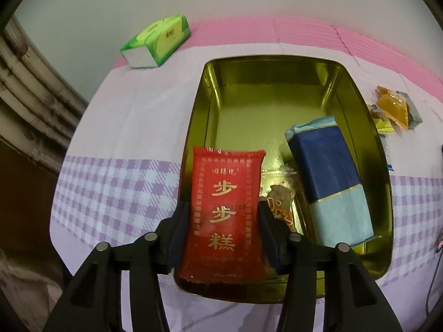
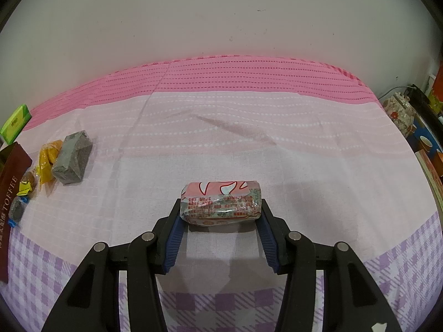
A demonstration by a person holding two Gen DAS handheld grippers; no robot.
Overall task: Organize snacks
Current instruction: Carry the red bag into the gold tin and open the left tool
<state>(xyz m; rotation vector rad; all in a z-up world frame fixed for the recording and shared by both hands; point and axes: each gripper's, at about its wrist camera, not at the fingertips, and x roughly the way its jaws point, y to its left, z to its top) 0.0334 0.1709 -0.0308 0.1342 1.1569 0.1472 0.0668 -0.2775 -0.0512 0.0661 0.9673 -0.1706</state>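
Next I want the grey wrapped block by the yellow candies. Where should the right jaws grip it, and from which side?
Grip the grey block across its two long flat sides near mid-length, coming from above. It lies flat on the cloth, its long axis angled away from the camera. The yellow candies press against its left side, so that jaw will probably need to ease in carefully.

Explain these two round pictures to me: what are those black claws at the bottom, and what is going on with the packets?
Each picture comes from a wide-angle camera on a hand-held two-finger gripper; no robot, a person holds one in each hand. The left gripper pinches a red snack packet over a gold tin, which already holds a blue packet and another snack. The right gripper grips a pink wrapped snack above the bedsheet. Loose sweets wait beside the tin; a green tissue pack lies farther back.
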